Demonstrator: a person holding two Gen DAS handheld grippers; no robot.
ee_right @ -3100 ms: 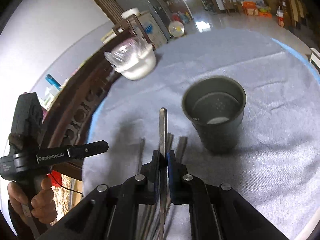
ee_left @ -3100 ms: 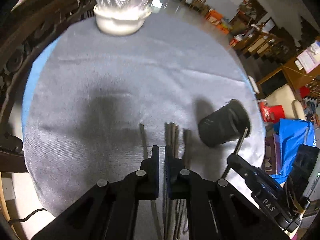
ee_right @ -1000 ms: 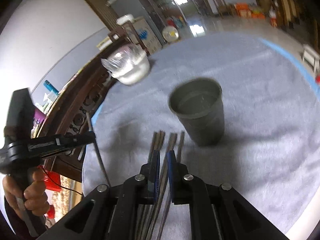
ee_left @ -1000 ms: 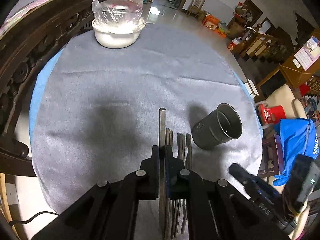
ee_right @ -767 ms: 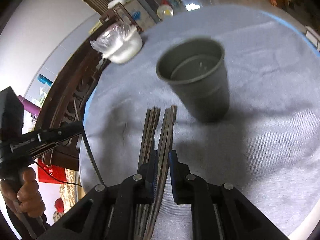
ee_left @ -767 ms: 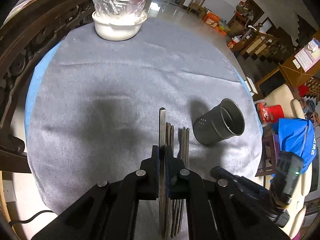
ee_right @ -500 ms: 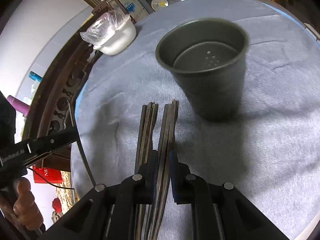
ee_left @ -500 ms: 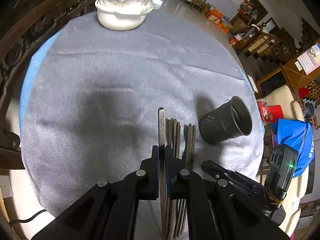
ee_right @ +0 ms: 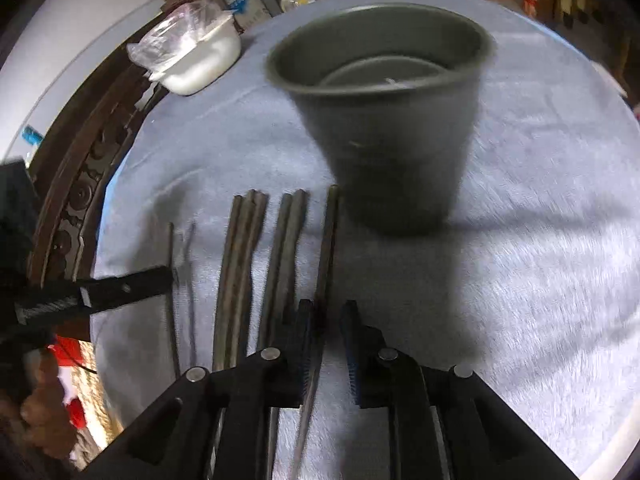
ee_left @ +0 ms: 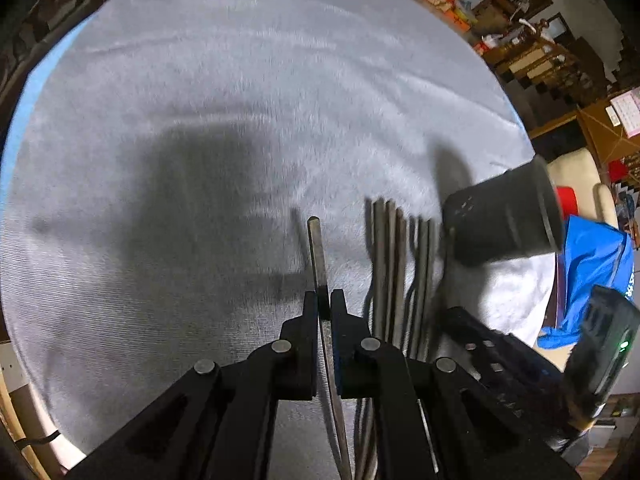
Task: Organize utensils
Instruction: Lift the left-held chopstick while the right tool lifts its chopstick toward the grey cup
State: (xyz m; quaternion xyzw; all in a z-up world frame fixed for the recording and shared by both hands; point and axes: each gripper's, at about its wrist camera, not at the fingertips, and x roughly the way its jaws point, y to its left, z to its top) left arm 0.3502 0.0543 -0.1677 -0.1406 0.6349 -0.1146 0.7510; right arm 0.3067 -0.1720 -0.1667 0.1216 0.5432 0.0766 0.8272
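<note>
Evidently readying transfers, the left hand-held gripper pinches one chopstick left of the cup, while the right hand-held gripper, slightly parted, straddles the chopstick nearest the cup.

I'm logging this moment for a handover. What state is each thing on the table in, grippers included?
Left gripper: shut on one flat metal chopstick, lifted off the cloth.
Right gripper: open, straddling the rightmost of the loose metal chopsticks lying flat on the cloth.
Dark metal cup: upright, no chopsticks visible inside.
White bowl: upright, covered with clear plastic.
Grey tablecloth: spread flat.
</note>
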